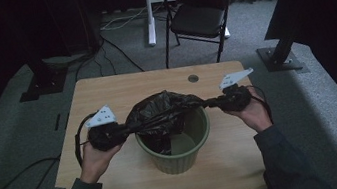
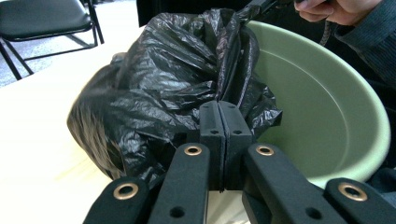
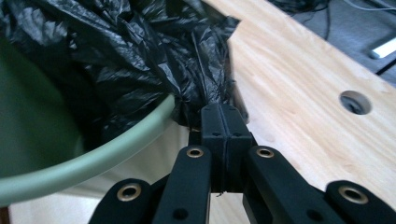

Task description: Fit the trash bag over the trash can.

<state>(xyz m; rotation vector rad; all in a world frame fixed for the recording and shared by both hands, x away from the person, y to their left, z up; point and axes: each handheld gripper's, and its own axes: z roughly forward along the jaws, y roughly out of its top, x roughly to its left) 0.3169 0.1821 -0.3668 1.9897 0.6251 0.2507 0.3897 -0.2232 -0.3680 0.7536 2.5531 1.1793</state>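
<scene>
A green ribbed bin (image 1: 177, 146) stands in the middle of the wooden table (image 1: 105, 91). A black plastic bag (image 1: 161, 111) hangs over the bin's far rim and is stretched out to both sides. My left gripper (image 1: 120, 131) is shut on the bag's left end, just left of the bin. My right gripper (image 1: 210, 102) is shut on the right end, just past the bin's right rim. In the left gripper view the jaws (image 2: 225, 107) pinch a fold of the bag (image 2: 159, 79) beside the bin (image 2: 327, 107). In the right gripper view the jaws (image 3: 220, 109) clamp a twisted strand of the bag (image 3: 140, 51).
A round cable hole (image 1: 193, 78) sits in the table's far side. A black folding chair (image 1: 197, 12) stands beyond the table, next to a white desk leg (image 1: 148, 11). Cables trail over the grey carpet at left.
</scene>
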